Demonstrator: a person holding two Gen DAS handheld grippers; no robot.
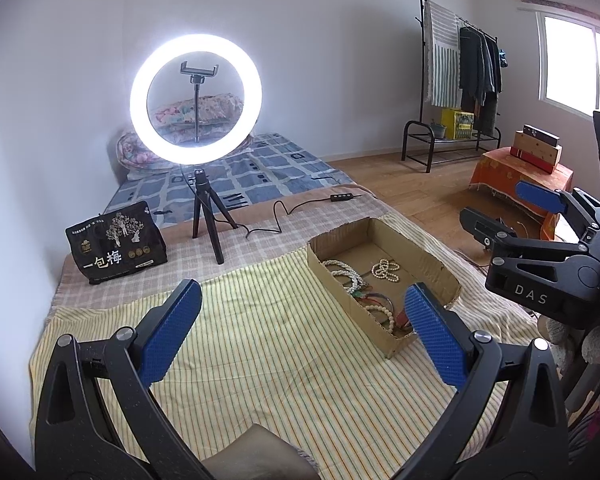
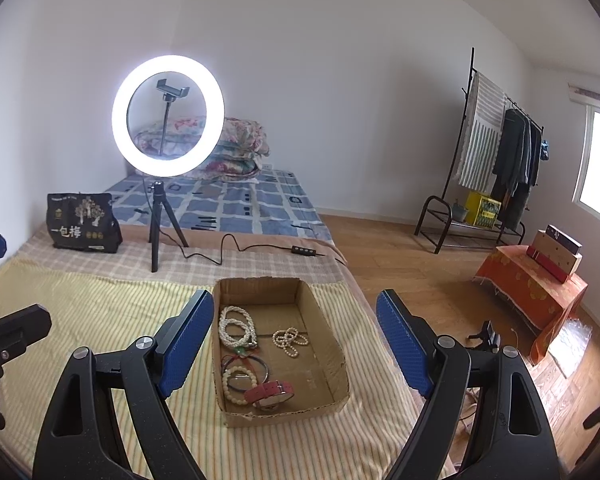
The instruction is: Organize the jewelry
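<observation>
A shallow cardboard box (image 2: 324,320) lies on the striped yellow cloth (image 2: 100,320). It holds a white bead necklace (image 2: 236,326), a small pearl strand (image 2: 290,340), thin bangles (image 2: 246,364), a cream bead bracelet (image 2: 236,384) and a red strap watch (image 2: 270,392). My right gripper (image 2: 296,344) is open and empty, held above the box. My left gripper (image 1: 300,330) is open and empty, left of the box (image 1: 440,268). The right gripper also shows in the left wrist view (image 1: 496,208).
A lit ring light on a tripod (image 2: 168,116) stands behind the box, its cable (image 2: 236,248) trailing right. A black printed bag (image 2: 82,222) sits at the back left. The bed edge drops to wooden floor (image 2: 400,272) on the right.
</observation>
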